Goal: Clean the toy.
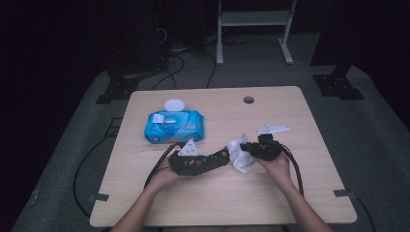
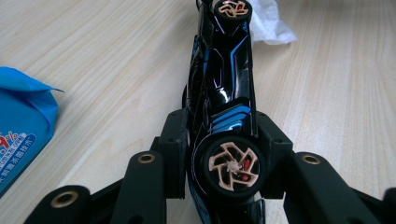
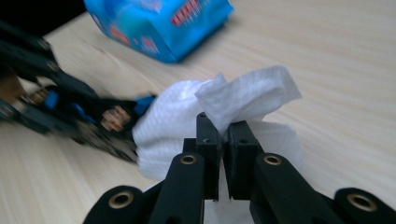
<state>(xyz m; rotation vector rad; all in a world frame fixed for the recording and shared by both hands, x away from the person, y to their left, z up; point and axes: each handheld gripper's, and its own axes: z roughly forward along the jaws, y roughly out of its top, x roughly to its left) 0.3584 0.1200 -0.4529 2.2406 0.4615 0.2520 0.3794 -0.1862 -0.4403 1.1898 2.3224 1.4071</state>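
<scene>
1. The left gripper [image 2: 224,140] held a black toy car [image 2: 224,88] with blue stripes, clamped on its sides near one wheel, just above the table [image 1: 290,193].
2. The right gripper [image 3: 224,135] pinched a white wipe [image 3: 247,98] (its jaws nearly together), and the wipe touched the car's far end.
3. A blue wipes pack [image 1: 174,126] lay behind the left gripper.

both forearms reach in over the table's [image 1: 145,203] near edge. the left gripper [image 1: 223,155] is clamped on a toy car [image 2: 224,84]; the right gripper [image 1: 245,146], just beside it, pinches a white wipe [image 3: 243,100].
</scene>
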